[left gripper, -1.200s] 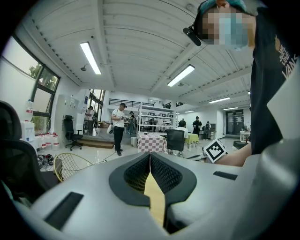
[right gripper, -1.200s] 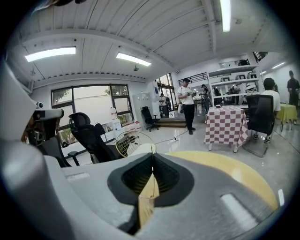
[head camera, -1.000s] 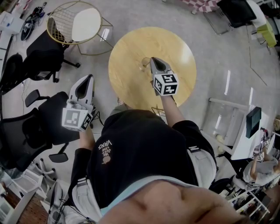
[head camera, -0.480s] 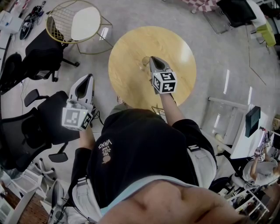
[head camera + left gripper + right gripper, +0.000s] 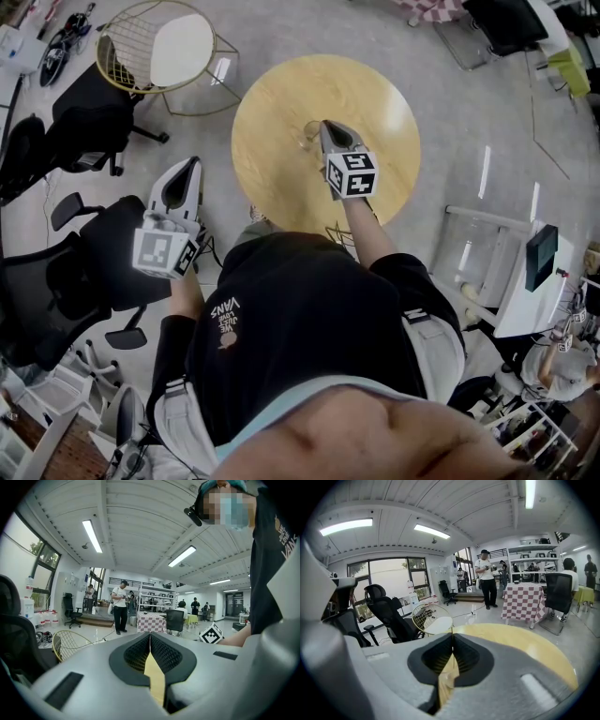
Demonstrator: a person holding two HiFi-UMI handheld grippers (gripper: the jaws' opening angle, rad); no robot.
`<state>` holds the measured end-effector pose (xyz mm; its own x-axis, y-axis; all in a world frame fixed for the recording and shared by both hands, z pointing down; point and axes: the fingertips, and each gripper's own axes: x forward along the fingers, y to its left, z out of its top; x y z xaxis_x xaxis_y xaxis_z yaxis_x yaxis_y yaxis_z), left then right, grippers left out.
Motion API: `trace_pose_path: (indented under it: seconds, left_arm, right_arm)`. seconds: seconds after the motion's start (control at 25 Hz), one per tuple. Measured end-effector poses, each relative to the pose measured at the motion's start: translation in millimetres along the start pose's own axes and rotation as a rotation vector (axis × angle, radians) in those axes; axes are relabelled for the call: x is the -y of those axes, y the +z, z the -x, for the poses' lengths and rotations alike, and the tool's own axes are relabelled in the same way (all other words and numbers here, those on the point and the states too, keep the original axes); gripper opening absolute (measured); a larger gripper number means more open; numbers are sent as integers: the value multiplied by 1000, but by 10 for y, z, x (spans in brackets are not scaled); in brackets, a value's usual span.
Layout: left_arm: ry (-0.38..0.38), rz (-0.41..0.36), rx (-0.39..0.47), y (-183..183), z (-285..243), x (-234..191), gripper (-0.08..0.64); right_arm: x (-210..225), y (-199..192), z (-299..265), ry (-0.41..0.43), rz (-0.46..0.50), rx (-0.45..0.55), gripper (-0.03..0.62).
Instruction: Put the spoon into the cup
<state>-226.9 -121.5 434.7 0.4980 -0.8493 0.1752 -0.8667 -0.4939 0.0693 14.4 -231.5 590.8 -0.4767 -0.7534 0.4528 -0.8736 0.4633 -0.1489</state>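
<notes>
A small clear cup (image 5: 309,134) stands near the middle of the round wooden table (image 5: 281,94). My right gripper (image 5: 325,126) reaches over the table with its tip right beside the cup. In the right gripper view its jaws (image 5: 453,635) meet at the tip and only the tabletop shows through the gap behind. I cannot make out the spoon in any view. My left gripper (image 5: 194,165) hangs off the table to the left, over the floor, and its jaws (image 5: 150,633) are closed with nothing between them.
A gold wire side table (image 5: 159,47) stands at the far left, beyond the wooden table. Black office chairs (image 5: 84,117) (image 5: 75,272) crowd the left side. A white rack (image 5: 492,272) stands at the right. People stand by shelves in the distance.
</notes>
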Motion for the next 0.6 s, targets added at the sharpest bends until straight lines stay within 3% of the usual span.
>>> trace_pose_path:
  seconds: [0.6]
  left_arm:
    - [-6,5,0,-18,-37,-6,-2]
  right_arm:
    - [56,-43,-17,-18,-8,5,-2]
